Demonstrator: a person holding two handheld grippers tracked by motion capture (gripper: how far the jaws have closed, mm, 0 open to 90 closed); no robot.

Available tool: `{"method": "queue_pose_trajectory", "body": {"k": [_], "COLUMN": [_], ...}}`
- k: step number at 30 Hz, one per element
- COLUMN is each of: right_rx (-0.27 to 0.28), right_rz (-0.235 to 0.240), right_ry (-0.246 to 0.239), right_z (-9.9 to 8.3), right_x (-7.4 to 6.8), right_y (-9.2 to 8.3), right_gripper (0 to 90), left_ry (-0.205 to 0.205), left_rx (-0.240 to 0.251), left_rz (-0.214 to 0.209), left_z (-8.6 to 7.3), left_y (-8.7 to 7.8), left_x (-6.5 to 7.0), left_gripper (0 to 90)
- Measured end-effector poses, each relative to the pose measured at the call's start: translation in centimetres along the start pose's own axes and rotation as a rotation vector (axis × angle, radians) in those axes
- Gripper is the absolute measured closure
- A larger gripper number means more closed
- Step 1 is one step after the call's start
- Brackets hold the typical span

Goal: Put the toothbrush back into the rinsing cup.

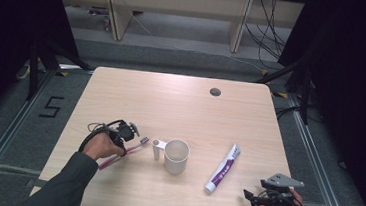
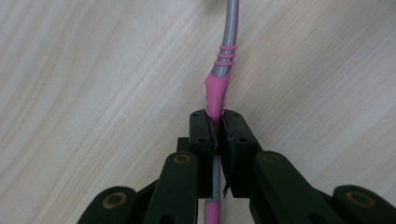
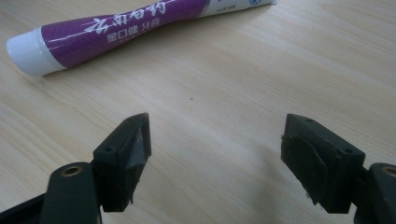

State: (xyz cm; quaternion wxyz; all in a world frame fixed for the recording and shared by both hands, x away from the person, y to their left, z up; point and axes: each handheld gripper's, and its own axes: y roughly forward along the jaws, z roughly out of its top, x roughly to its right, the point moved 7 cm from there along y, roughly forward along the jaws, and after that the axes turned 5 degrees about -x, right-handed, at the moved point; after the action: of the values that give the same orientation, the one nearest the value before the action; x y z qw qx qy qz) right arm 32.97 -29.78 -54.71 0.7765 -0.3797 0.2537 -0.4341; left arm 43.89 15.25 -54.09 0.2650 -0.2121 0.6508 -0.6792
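Observation:
A pink and grey toothbrush (image 1: 126, 152) lies on the wooden table (image 1: 171, 102), left of a white cup (image 1: 176, 155) with a handle. My left gripper (image 1: 127, 130) is over the toothbrush. In the left gripper view its jaws are shut on the pink part of the toothbrush (image 2: 215, 93) handle, and the left gripper (image 2: 215, 128) pads press on both sides. A purple and white toothpaste tube (image 1: 224, 168) lies right of the cup. My right gripper (image 1: 249, 195) rests near the table's front right edge. The right gripper (image 3: 215, 149) stands open with nothing between its pads, a little short of the toothpaste tube (image 3: 116, 25).
A small round cable hole (image 1: 215, 92) sits near the table's far edge. Beyond the table stand wooden desk legs and loose cables on the floor. Dark curtains hang on both sides.

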Motion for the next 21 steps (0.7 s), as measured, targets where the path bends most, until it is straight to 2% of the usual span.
{"method": "queue_pose_trajectory", "body": {"k": [1, 2, 3, 5, 6, 7, 8, 9, 10, 11, 13, 14, 15, 16, 17, 18, 19, 21], "right_rx": [0.0, 0.034, 0.034, 0.036, 0.03, 0.032, 0.01, 0.05, 0.05, 0.055, 0.047, 0.035, 0.046, 0.049, 0.057, 0.057, 0.057, 0.04], "right_rz": [0.0, -0.019, -0.019, -0.017, -0.009, -0.012, -0.005, -0.01, -0.01, -0.015, -0.022, -0.014, -0.017, -0.015, -0.015, -0.019, -0.019, -0.017], "right_ry": [0.0, -0.041, -0.041, -0.033, -0.017, -0.02, 0.003, -0.049, -0.049, -0.061, -0.066, -0.042, -0.068, -0.063, -0.06, -0.022, -0.022, -0.038], "right_z": [0.0, 0.2, 0.2, 0.2, 0.2, 0.2, 0.1, 0.3, 0.3, 0.4, 0.4, 0.3, 0.4, 0.4, 0.4, 0.4, 0.4, 0.3], "right_x": [0.0, 0.4, 0.4, 0.4, 0.3, 0.4, 0.2, 0.6, 0.6, 0.8, 0.8, 0.6, 0.8, 0.8, 0.8, 0.5, 0.5, 0.7], "right_y": [0.0, 0.2, 0.2, 0.1, 0.0, 0.0, -0.1, 0.2, 0.2, 0.2, 0.2, 0.1, 0.2, 0.2, 0.3, 0.2, 0.2, 0.1], "right_gripper": [25.0, 25.0, 25.0, 25.0, 25.0, 25.0, 25.0, 25.0, 25.0, 25.0, 25.0, 25.0, 25.1, 25.1, 25.1, 25.0, 25.0, 25.0], "left_ry": [-0.005, -0.011, -0.011, -0.025, -0.032, -0.032, -0.043, -0.038, -0.038, -0.056, -0.063, -0.068, -0.082, -0.084, -0.089, -0.091, -0.097, -0.115], "left_rx": [0.019, 0.061, 0.061, 0.115, 0.171, 0.171, 0.232, 0.256, 0.256, 0.298, 0.361, 0.386, 0.416, 0.478, 0.511, 0.517, 0.537, 0.61], "left_rz": [-0.003, 0.0, 0.0, -0.003, -0.001, -0.001, -0.007, -0.01, -0.01, -0.013, -0.031, -0.035, -0.042, -0.048, -0.044, -0.057, -0.061, -0.057], "left_z": [0.0, 0.0, 0.0, 0.0, -0.1, -0.1, -0.1, -0.1, -0.1, 0.1, 0.3, 0.3, 0.4, 0.7, 0.8, 0.7, 0.8, 1.0], "left_y": [-0.3, -0.9, -0.9, -1.7, -2.6, -2.6, -3.3, -3.7, -3.7, -4.1, -5.0, -5.4, -5.9, -6.3, -6.8, -7.0, -7.2, -7.5], "left_x": [0.0, -0.2, -0.2, -0.4, -0.5, -0.5, -0.4, -0.4, -0.4, -0.3, 0.0, 0.1, 0.3, 0.4, 0.5, 0.6, 0.7, 1.0], "left_gripper": [83.0, 83.1, 83.1, 83.0, 83.0, 83.1, 83.0, 83.0, 83.0, 83.0, 83.0, 83.0, 83.0, 83.0, 83.0, 83.0, 83.0, 83.0]}}
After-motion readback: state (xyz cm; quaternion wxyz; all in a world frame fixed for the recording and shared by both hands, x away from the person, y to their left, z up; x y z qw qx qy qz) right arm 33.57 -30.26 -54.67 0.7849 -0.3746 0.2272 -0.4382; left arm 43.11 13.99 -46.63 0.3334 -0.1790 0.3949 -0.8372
